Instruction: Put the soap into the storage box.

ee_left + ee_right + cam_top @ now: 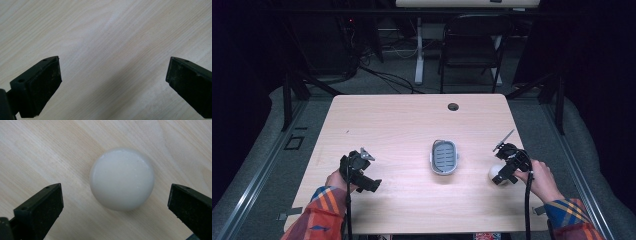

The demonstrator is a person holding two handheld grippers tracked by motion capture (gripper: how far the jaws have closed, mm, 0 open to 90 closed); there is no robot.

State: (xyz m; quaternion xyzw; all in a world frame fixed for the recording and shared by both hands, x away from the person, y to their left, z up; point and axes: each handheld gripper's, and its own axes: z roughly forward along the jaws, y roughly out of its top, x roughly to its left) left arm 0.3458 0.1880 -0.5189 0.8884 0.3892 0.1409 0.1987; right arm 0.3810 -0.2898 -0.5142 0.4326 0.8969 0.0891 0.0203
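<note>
A round white soap bar [122,178] lies on the light wooden table [402,125], near its right edge [494,171]. My right gripper [113,207] hovers over it, open, with the jaws wide to either side of the soap and not touching it; in the high view that gripper [507,170] sits just right of the soap. A grey slotted soap dish [444,157] rests at the table's middle. My left gripper [362,172] is at the front left, open [112,82] over bare wood with nothing between its jaws.
A round cable hole [453,106] marks the table's far edge. Behind the table stand a black folding chair [472,45] and a white desk leg [419,50], with cables on the floor. Black frame posts flank the table.
</note>
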